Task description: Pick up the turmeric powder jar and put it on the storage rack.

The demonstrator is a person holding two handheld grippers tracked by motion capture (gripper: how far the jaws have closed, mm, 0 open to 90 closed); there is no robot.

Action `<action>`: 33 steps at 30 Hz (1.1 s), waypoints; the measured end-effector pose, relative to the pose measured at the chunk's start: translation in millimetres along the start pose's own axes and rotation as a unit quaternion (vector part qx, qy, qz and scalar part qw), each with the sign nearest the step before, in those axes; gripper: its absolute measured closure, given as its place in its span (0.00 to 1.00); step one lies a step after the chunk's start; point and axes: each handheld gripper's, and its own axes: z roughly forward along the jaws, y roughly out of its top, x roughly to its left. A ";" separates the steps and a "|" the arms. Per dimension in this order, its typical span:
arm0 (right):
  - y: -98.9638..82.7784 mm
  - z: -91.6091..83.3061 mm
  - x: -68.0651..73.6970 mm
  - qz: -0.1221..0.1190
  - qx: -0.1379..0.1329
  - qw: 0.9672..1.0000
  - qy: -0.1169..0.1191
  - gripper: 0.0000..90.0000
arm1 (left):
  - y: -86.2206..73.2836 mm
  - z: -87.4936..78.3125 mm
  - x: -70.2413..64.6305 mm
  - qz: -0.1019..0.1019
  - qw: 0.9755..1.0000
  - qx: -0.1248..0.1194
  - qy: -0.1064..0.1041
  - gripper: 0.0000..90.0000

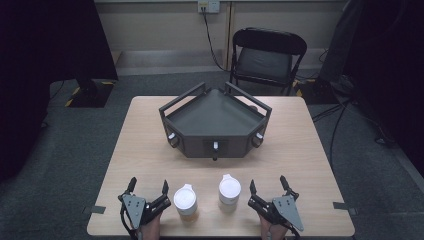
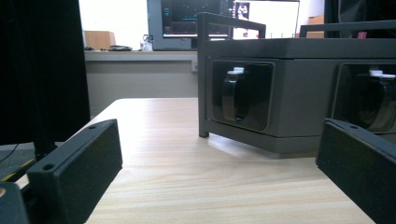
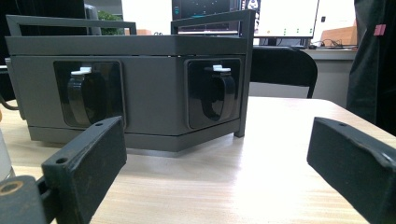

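High view: left claw (image 1: 147,188) and right claw (image 1: 267,186) at near tabletop (image 1: 150,145) edge, both w/ jaws apart, empty. Two lidded cups between them: left cup (image 1: 185,202) just beside left claw, right cup (image 1: 229,192) near right claw. Grey tray (image 1: 215,122) beyond, mid-tabletop.

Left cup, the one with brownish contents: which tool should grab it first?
Left. The left tool sits open right beside that cup, its inner finger almost at the lid. The right tool, also open, is nearer the other cup and would have to cross it.
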 end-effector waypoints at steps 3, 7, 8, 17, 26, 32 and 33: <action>-1.4 -0.8 0.5 0.000 -0.004 1.000 -0.001 0.04 | 0.0 0.0 -0.1 0.000 1.000 0.000 0.000 0.00; -0.8 -0.5 0.2 0.002 -0.002 1.000 -0.001 0.04 | 0.1 0.0 -0.1 0.000 1.000 0.000 0.000 0.00; -0.4 -0.3 0.2 0.002 -0.001 1.000 -0.002 0.04 | 0.1 0.0 -0.1 0.000 1.000 0.000 0.000 0.00; -2.3 -1.3 1.1 0.001 -0.006 1.000 -0.003 0.04 | 0.1 0.1 -0.6 0.000 1.000 0.000 0.002 0.00; -2.3 -1.4 1.1 0.001 -0.006 1.000 -0.003 0.04 | 1.3 0.8 0.1 -0.001 1.000 0.004 0.000 0.00; -2.3 -1.5 0.5 0.001 -0.006 1.000 -0.001 0.04 | 0.1 0.3 -0.4 0.000 1.000 0.000 0.001 0.00; -2.3 -1.5 0.5 0.001 -0.006 1.000 -0.001 0.04 | 0.1 0.4 -0.4 0.000 1.000 0.000 0.001 0.00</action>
